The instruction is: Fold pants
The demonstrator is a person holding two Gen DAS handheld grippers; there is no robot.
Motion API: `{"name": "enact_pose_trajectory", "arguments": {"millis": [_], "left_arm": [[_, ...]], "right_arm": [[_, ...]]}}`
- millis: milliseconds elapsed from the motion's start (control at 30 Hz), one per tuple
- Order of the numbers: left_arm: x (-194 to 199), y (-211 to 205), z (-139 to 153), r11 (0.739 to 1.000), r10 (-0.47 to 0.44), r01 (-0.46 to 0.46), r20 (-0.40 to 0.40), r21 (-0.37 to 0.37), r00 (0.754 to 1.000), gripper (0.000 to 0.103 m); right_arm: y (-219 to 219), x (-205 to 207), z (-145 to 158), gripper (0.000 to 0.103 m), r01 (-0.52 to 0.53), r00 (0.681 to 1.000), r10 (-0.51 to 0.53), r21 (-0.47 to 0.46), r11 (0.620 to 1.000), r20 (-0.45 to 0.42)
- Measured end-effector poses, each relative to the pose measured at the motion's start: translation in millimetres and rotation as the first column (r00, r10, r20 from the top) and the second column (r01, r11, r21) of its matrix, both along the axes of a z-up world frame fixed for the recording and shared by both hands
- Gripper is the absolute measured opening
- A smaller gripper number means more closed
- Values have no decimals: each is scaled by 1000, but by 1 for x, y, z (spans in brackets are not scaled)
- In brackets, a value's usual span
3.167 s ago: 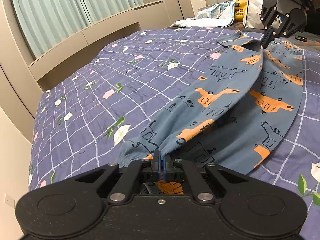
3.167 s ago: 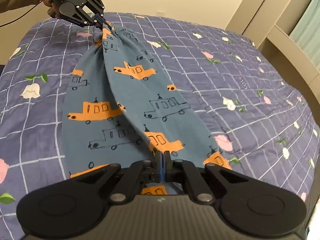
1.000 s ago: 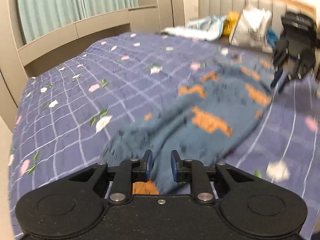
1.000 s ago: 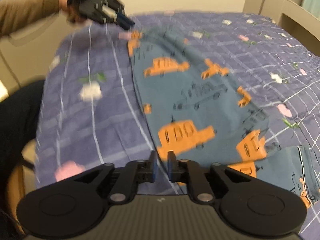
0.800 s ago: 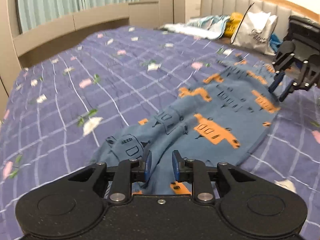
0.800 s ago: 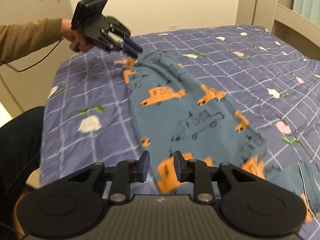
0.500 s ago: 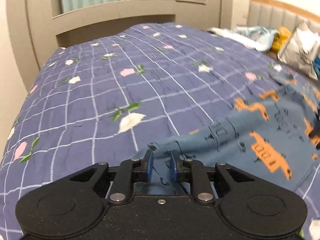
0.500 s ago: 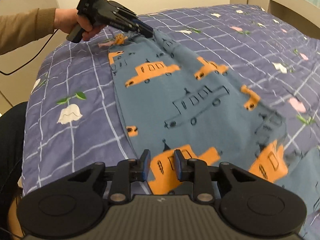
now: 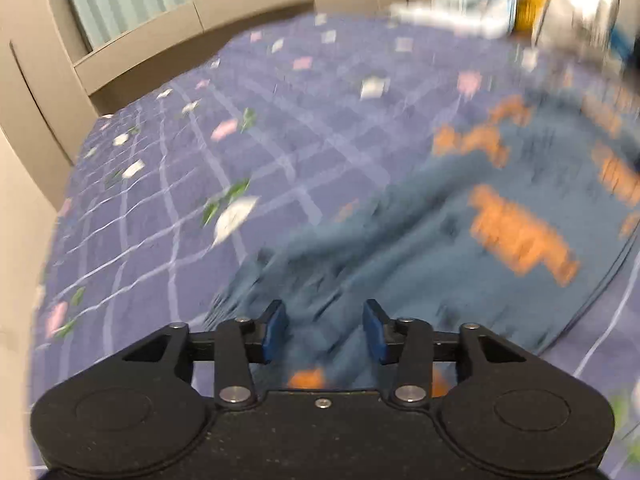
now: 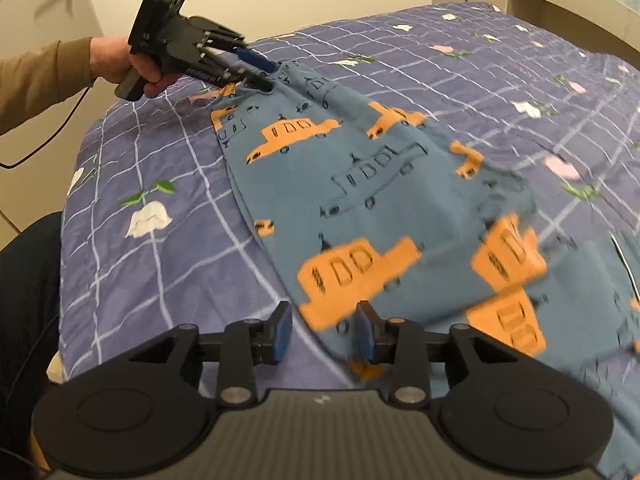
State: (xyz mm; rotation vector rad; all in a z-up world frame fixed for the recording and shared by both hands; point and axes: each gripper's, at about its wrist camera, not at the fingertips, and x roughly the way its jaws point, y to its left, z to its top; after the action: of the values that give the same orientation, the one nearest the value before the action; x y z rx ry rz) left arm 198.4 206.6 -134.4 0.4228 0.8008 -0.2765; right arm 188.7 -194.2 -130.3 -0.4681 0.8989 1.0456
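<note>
The blue pants (image 10: pixel 380 184) with orange cars lie spread flat on the purple quilt (image 10: pixel 160 264). At their far narrow end is my left gripper (image 10: pixel 266 74), held by a hand (image 10: pixel 116 60); its jaws are opening, with the cloth just at the fingertips. The left wrist view is blurred: my left gripper (image 9: pixel 324 332) stands apart over the pants (image 9: pixel 460 264), its pads not pressing the cloth. My right gripper (image 10: pixel 324 334) hovers over the near side edge of the pants. Its jaws are opening too, and the edge lies loose between them.
The quilt (image 9: pixel 200 184) reaches a beige frame (image 9: pixel 140 60) with curtains behind. Blurred cloths and a white bag (image 9: pixel 576 4) sit at the head of the bed. A door (image 10: pixel 48 8), a brown sleeve (image 10: pixel 36 76) and a dark-clad leg (image 10: pixel 28 300) are on the left.
Both grippers held the pants pinched and lifted earlier; they have since let go and their jaws have widened. The pants now lie flat. The left gripper has swung down toward the pants' end.
</note>
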Motion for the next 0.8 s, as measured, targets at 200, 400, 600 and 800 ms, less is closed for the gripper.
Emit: {"name": "enact_pose_trajectory", "arguments": {"millis": [200,400,600,800], "left_arm": [[-29,-47,35,968,-91,111,95,-226,991,50],[-39,-160,26,897,-320,322,58,-303,946,52],[-36,-258,13,841,-414,404,53,-360,909,58],[-3,-288,-9,846,-324,286,-8,-451,946,61]], "right_arm": [[-39,-9,22,50,67,998,-67,92,993,-2],[-83,16,56,55,125,988,-131,71,990,78],[-106,81,86,60,140,971,-136,-4,990,199],[-94,164,72,59,146,969,-137,-29,989,208]]}}
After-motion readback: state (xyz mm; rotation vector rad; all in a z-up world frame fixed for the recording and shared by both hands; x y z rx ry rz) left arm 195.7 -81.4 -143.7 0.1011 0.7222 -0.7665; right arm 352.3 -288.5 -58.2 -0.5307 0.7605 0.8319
